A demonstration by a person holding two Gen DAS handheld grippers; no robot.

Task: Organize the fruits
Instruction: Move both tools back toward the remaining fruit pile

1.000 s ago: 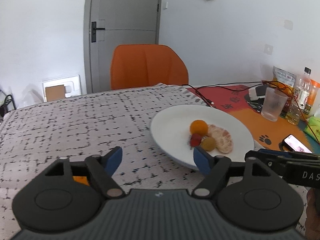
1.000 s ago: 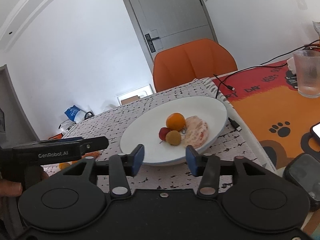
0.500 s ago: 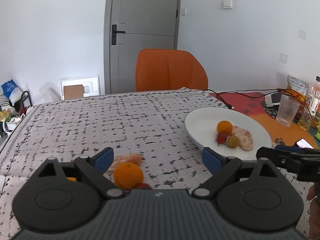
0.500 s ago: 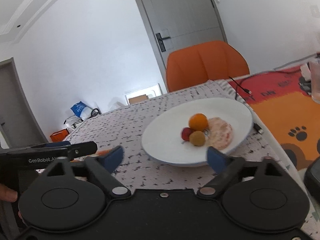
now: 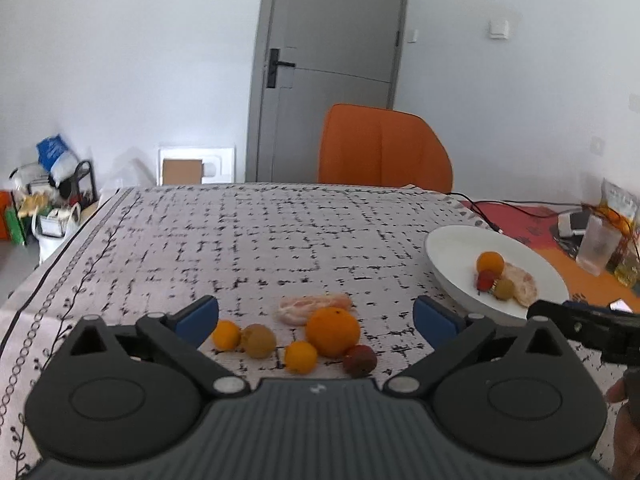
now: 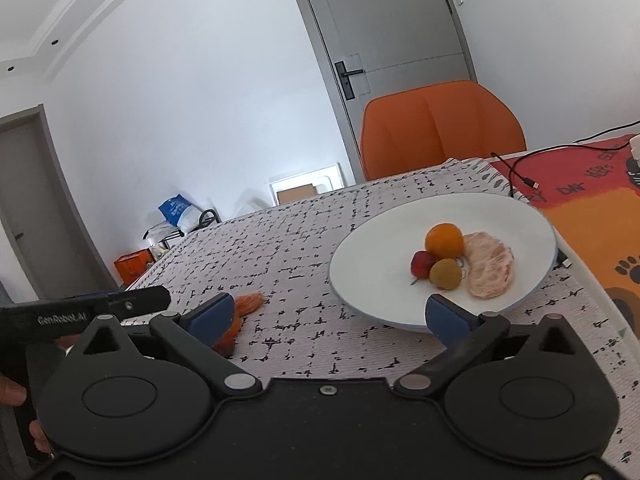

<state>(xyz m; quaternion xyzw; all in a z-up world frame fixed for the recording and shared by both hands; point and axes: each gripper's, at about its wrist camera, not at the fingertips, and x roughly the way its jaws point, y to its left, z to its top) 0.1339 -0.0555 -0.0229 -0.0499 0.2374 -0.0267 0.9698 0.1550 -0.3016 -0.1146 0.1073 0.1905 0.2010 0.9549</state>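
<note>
A white plate (image 5: 452,252) (image 6: 368,256) on the patterned tablecloth holds an orange (image 6: 444,239), a red fruit (image 6: 422,263), a brown fruit (image 6: 445,274) and a peeled citrus (image 6: 490,264). Loose fruit lies on the cloth in front of my left gripper (image 5: 316,314): a large orange (image 5: 333,331), two small oranges (image 5: 226,334) (image 5: 301,356), a brown fruit (image 5: 259,340), a red fruit (image 5: 360,361) and a peeled citrus piece (image 5: 312,306). My left gripper is open and empty. My right gripper (image 6: 330,314) is open and empty, just before the plate's near rim.
An orange chair (image 5: 384,148) stands at the table's far edge. Right of the plate are an orange mat (image 6: 592,216), cables (image 6: 520,168), a clear cup (image 5: 598,248) and a phone. Clutter sits on the floor at left (image 5: 52,200).
Both grippers have opened wider. The left view has swung left and back, so the loose fruit on the cloth now shows between its fingers. The right gripper has drawn back from the plate.
</note>
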